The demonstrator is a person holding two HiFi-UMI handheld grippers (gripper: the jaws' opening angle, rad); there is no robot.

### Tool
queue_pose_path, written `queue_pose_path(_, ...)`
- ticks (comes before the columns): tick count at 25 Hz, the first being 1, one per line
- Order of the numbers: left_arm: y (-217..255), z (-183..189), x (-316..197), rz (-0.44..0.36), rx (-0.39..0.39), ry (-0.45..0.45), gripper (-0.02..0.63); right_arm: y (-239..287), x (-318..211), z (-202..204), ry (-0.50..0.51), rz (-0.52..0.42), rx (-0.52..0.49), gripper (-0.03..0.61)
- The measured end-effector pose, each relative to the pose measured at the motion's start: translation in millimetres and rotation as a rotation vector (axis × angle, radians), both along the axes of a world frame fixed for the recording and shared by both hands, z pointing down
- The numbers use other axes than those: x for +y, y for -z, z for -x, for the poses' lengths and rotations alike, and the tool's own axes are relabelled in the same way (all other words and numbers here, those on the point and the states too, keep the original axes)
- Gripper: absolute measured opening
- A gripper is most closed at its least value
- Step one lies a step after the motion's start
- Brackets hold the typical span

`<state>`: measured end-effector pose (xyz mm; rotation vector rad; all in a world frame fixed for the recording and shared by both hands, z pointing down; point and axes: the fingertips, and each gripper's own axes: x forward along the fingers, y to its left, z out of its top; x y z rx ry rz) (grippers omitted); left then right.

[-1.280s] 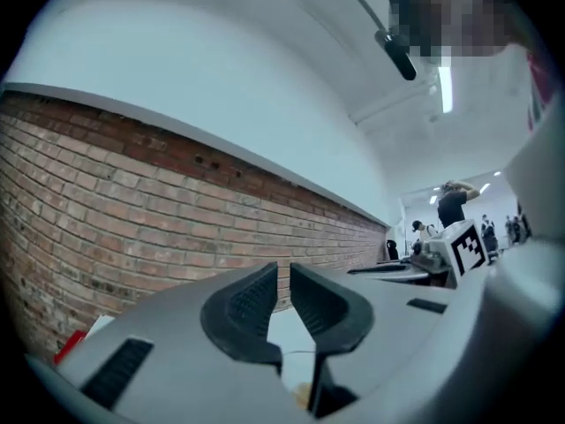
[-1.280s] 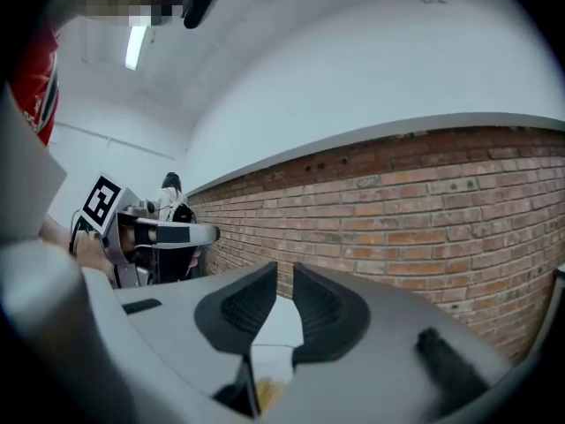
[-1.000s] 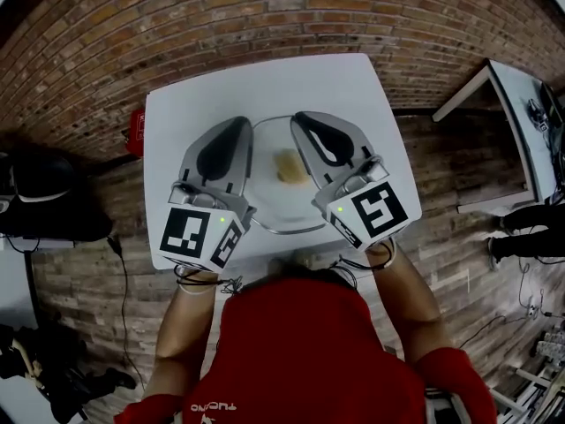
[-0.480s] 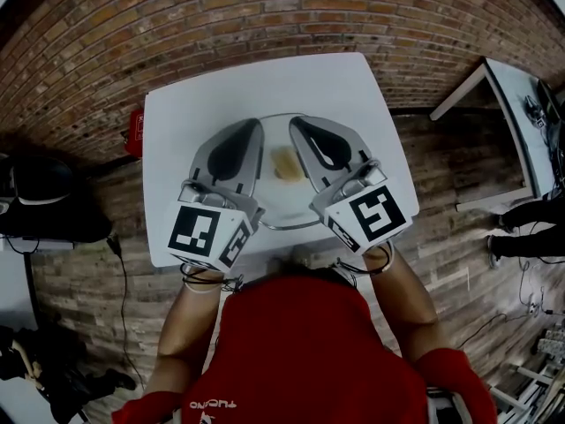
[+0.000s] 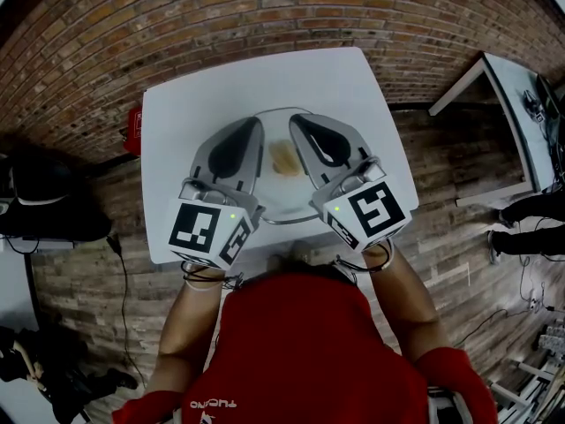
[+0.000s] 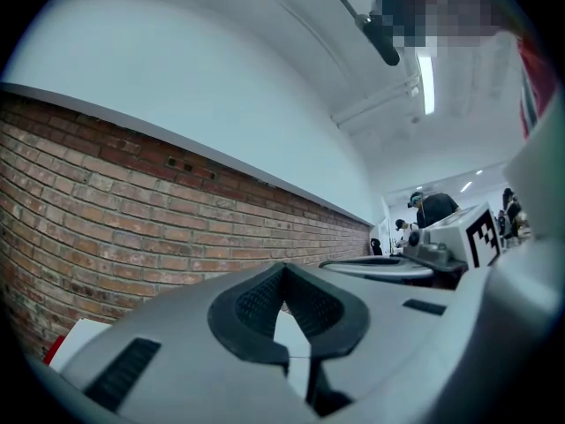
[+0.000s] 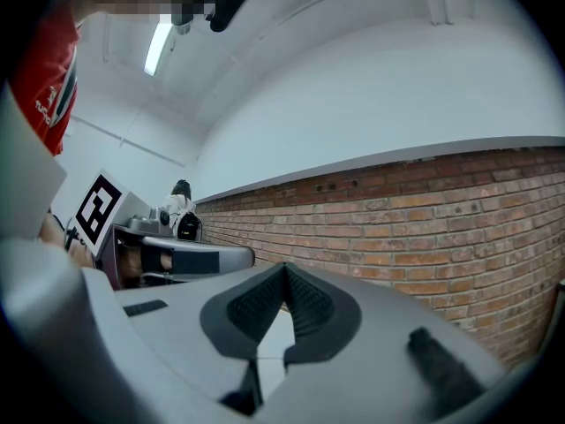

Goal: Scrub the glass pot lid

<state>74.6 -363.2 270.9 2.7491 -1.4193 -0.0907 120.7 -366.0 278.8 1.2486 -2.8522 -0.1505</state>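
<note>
Meanwhile, the left gripper (image 5: 247, 131) and right gripper (image 5: 303, 124), jaws together and empty, flank the glass pot lid (image 5: 284, 194) near the table's (image 5: 265, 82) front edge; a sponge (image 5: 284, 159) rests on it, seemingly handy for scrubbing.

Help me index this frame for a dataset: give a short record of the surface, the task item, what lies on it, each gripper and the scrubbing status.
surface: white table
task item: glass pot lid, lying flat near the table's middle
on the lid: yellowish sponge, no gripper on it
left gripper: shut, nothing between its jaws, over the lid's left edge
right gripper: shut, nothing between its jaws, over the lid's right side
scrubbing: not under way
</note>
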Motion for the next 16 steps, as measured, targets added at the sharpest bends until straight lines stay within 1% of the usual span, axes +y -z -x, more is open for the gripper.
queue_pose_path(16,-3.7,3.6,3.3,0.014,0.021,-0.007,0.017,-3.5,3.8,3.4,-0.010,0.012,0.004,0.029)
